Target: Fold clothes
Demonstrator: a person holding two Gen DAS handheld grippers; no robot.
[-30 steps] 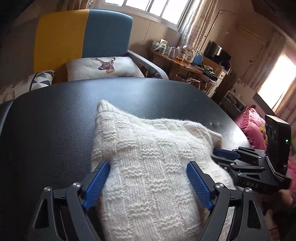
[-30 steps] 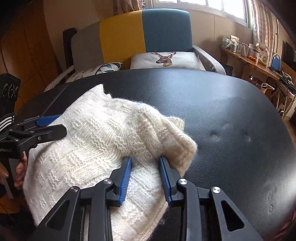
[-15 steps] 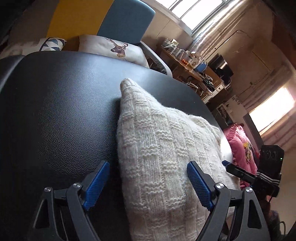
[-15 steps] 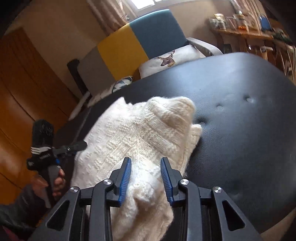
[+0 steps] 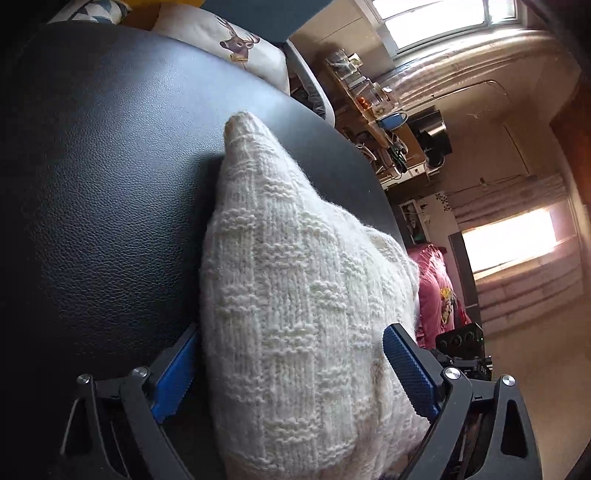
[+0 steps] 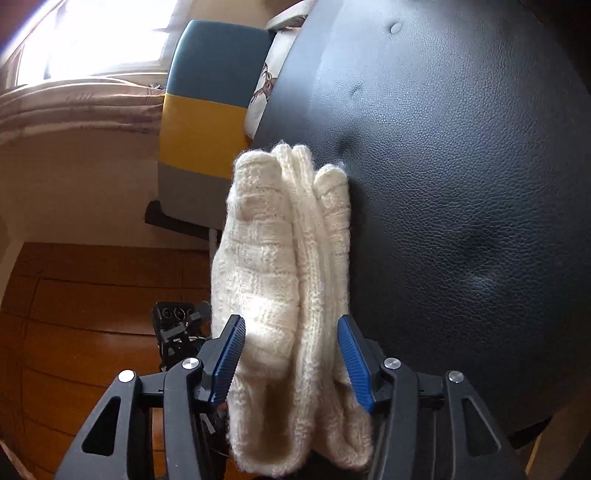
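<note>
A: Where is the white knit sweater (image 5: 295, 295) sitting?

B: It is lying folded in a thick bundle on the black leather surface (image 5: 103, 177), near the edge. From the right wrist view, the sweater (image 6: 280, 266) is showing its stacked folds from the side, pressed up against the surface (image 6: 461, 184).

A: What is the left hand-held gripper (image 5: 291, 373) doing?

B: Its jaws are opening wide. The sweater is sitting between the two blue pads (image 5: 410, 369). The pad on the left side (image 5: 173, 376) is lying just beside the knit edge, and I cannot tell if it is touching. The other pad looks like it is brushing the wool, not squeezing it.

A: And the right hand-held gripper (image 6: 291, 360)?

B: Its jaws are opening too. The folded end of the sweater is sitting between them, and the blue pads (image 6: 229, 354) are standing right at its sides. They are not pinching the wool in.

A: What else is showing?

B: A chair with a yellow and blue back (image 6: 207, 103) is standing behind the surface, with a deer cushion (image 5: 236, 40) on it. A pink cloth (image 5: 439, 295) is lying past the surface's far edge. A bright window (image 5: 443, 18) is shining up high.
</note>
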